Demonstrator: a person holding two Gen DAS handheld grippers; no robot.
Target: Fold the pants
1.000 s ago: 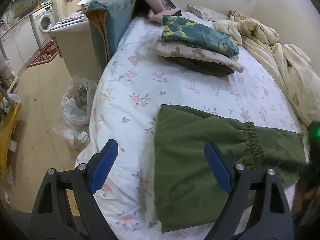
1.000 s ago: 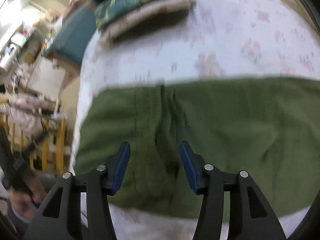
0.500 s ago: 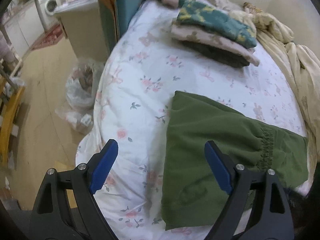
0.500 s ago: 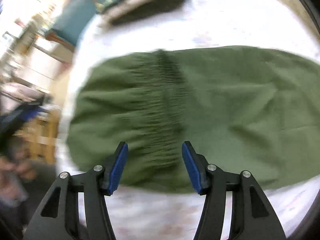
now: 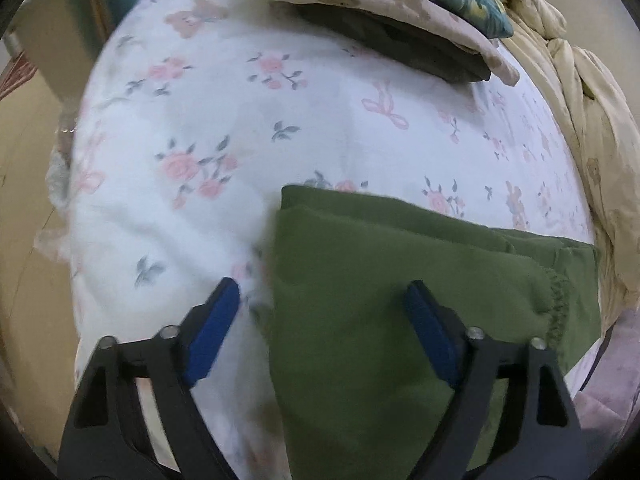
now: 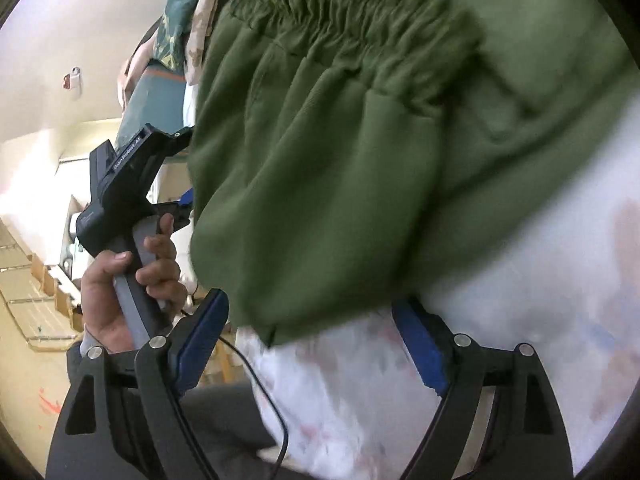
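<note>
Green pants (image 5: 400, 280) lie folded on the floral bedsheet (image 5: 240, 120), gathered elastic waistband (image 5: 558, 300) at the right. My left gripper (image 5: 324, 304) is open, low over the pants' left folded edge, one finger over sheet, one over cloth. My right gripper (image 6: 312, 320) is open at the pants' near edge (image 6: 320, 200), the waistband (image 6: 340, 4) above it. The hand-held left gripper body (image 6: 120, 184) shows in the right wrist view, at the pants' left side.
A stack of folded clothes (image 5: 400, 20) lies at the far side of the bed. A cream quilt (image 5: 592, 100) is bunched along the right. The bed's left edge drops to a wooden floor (image 5: 24, 280). A cable (image 6: 256, 380) hangs below.
Both grippers have dropped closer to the pants. The left one moved forward over the folded left edge; the right one swung down to the waistband end at the bed's edge.
</note>
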